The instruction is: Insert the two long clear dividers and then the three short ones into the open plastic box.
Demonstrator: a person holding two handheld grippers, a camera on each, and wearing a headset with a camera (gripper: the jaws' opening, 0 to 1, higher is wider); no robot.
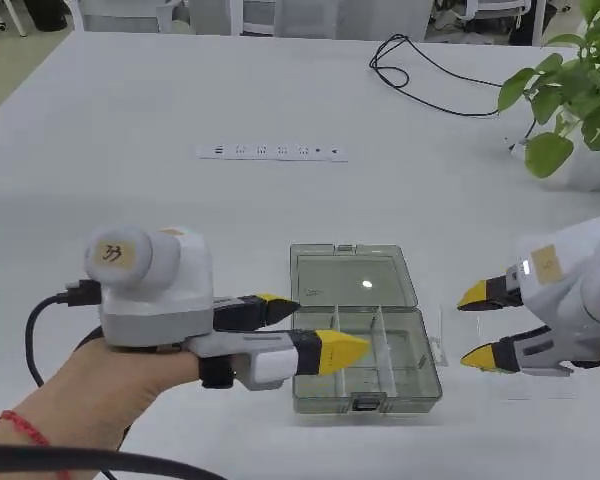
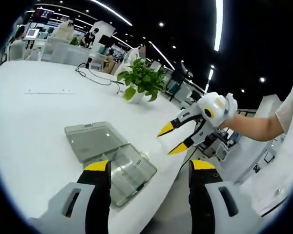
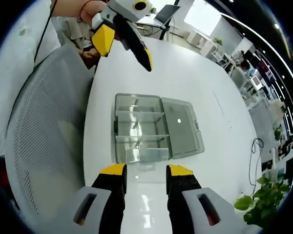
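The open clear plastic box [image 1: 420, 385] lies on the white table, its lid [image 1: 350, 277] flat behind it. Clear dividers [image 1: 380, 343] stand inside and split the box into compartments. A small clear piece [image 1: 438, 338] lies on the table against the box's right side, and it is also in the right gripper view [image 3: 149, 155]. My left gripper [image 1: 325, 325] hovers open over the box's left end, empty. Right of the box my right gripper [image 1: 467, 330] is open and empty. In the left gripper view the box [image 2: 132, 170] lies ahead of my own jaws, with the right gripper [image 2: 178, 139] beyond it.
A white power strip [image 1: 270, 151] lies mid-table. A black cable [image 1: 430, 75] loops at the back and a potted plant [image 1: 570, 100] stands at the right edge. A grey mesh chair [image 3: 44, 126] stands by the table's near side.
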